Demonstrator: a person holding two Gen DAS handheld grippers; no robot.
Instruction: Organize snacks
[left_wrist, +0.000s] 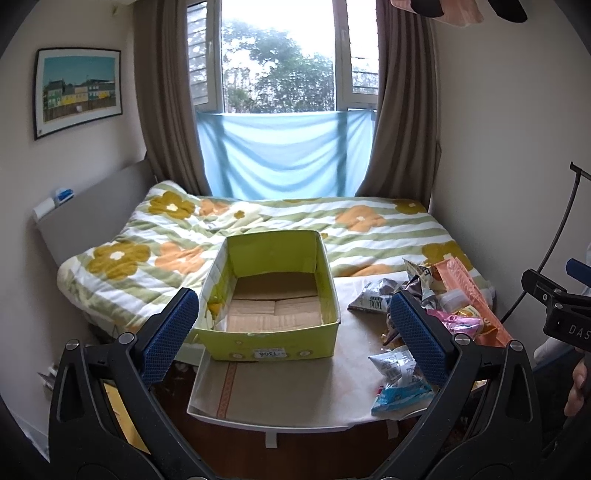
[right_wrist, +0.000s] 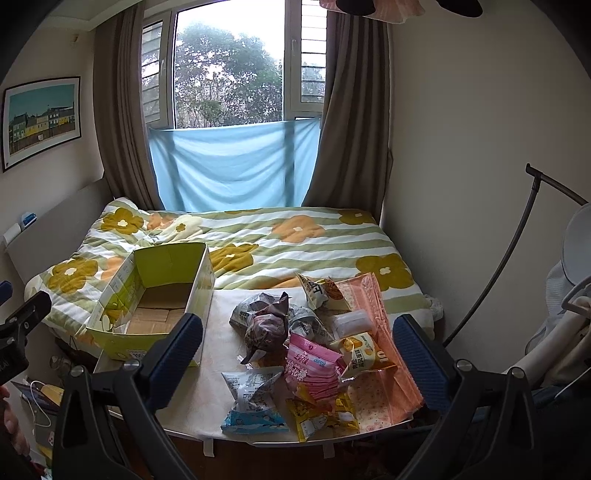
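left gripper (left_wrist: 293, 334): jaws wide apart, holding nothing, above table (left_wrist: 288, 384) | right gripper (right_wrist: 303, 354): jaws wide apart, holding nothing | box (left_wrist: 273, 295): open, no snacks inside, table's 9 o'clock side | snacks (right_wrist: 295, 354): heaped at 3 o'clock of box, apart from it

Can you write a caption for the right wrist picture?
Open right gripper hovers over a snack pile beside an empty green box.

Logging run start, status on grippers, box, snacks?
Left gripper open, right gripper open, both empty. Green box empty. Snack pile untouched on table. Nothing blocking.
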